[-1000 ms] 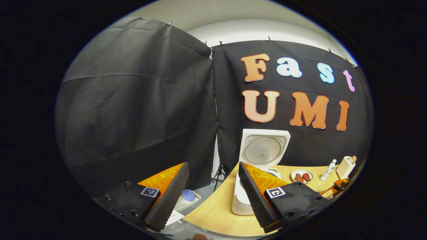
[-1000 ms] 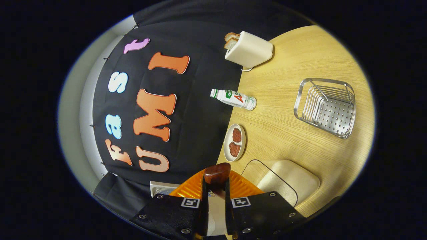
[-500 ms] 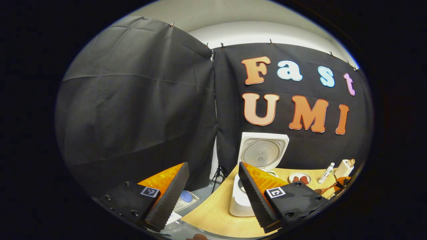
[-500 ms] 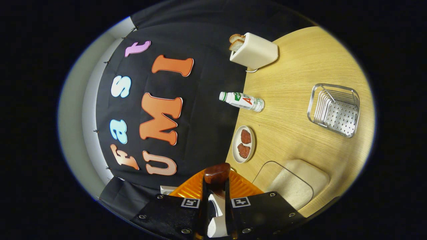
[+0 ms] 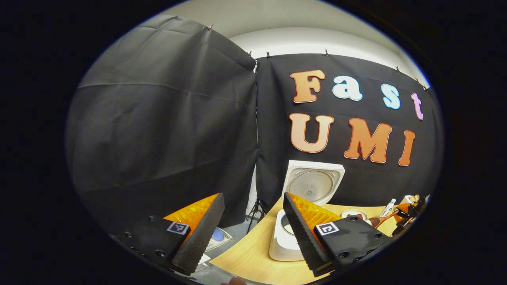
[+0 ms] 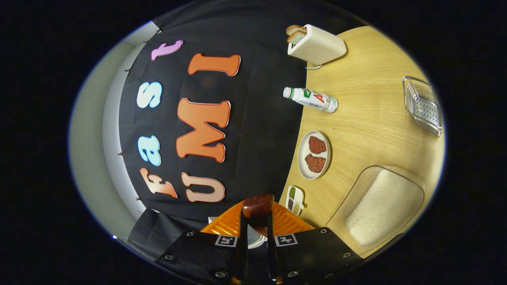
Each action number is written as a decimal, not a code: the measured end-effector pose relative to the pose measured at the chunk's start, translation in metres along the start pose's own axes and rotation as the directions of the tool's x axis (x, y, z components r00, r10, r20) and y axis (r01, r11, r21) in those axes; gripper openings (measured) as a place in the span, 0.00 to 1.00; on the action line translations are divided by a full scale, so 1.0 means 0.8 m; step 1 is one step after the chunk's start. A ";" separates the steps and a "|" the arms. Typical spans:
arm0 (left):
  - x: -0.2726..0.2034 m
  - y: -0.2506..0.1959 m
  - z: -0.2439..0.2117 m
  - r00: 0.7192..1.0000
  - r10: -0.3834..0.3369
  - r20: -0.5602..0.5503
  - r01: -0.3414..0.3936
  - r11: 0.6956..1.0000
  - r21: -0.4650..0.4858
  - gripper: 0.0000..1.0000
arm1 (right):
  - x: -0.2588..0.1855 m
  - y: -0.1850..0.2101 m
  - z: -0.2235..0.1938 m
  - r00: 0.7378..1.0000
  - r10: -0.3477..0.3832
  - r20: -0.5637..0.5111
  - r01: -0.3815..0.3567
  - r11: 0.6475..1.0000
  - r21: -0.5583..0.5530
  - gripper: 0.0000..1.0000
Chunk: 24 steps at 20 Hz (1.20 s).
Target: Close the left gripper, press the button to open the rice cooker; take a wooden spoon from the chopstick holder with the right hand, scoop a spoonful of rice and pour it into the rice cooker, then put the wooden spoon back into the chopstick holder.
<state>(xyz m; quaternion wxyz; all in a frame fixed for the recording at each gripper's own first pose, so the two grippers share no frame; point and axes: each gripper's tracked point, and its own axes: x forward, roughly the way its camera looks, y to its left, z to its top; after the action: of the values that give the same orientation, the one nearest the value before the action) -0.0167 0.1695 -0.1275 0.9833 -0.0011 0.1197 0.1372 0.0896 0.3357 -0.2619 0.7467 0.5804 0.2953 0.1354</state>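
One rice cooker (image 5: pixel 283 241) stood on the wooden table (image 5: pixel 253 257), its lid (image 5: pixel 313 183) raised. The left gripper (image 5: pixel 253 233) hung with fingers spread, holding nothing. The right gripper (image 6: pixel 256 233) was clamped on one wooden spoon (image 6: pixel 258 208). Beyond lay one rice container (image 6: pixel 382 206), one plate (image 6: pixel 302 156) bearing two meat pieces, one bottle (image 6: pixel 311 99), one toaster (image 6: pixel 319 45).

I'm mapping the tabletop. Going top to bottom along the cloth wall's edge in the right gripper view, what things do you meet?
Toaster with bread → drink bottle → plate with two pieces of meat → small divided dish.
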 end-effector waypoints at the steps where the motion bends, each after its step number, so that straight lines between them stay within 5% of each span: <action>1: 0.004 0.006 -0.002 1.000 0.008 -0.005 -0.008 1.000 0.004 1.00 | 0.006 0.006 -0.011 1.000 0.005 -0.007 -0.005 1.000 -0.002 0.20; 8: 0.034 0.031 -0.006 0.999 -0.015 -0.037 0.015 1.000 0.004 1.00 | 0.047 0.034 -0.079 0.999 -0.004 -0.044 0.004 1.000 0.002 0.20; 24: 0.091 0.102 -0.028 0.995 -0.021 -0.095 0.019 1.000 -0.019 1.00 | 0.129 0.083 -0.189 0.996 -0.049 -0.070 0.034 0.978 -0.205 0.20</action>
<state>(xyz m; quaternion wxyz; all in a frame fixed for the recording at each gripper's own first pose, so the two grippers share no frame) 0.0237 0.2670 -0.1638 0.9778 -0.0175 0.1651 0.1282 0.0899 0.5298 -0.2514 0.7933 0.4892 0.3197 0.1710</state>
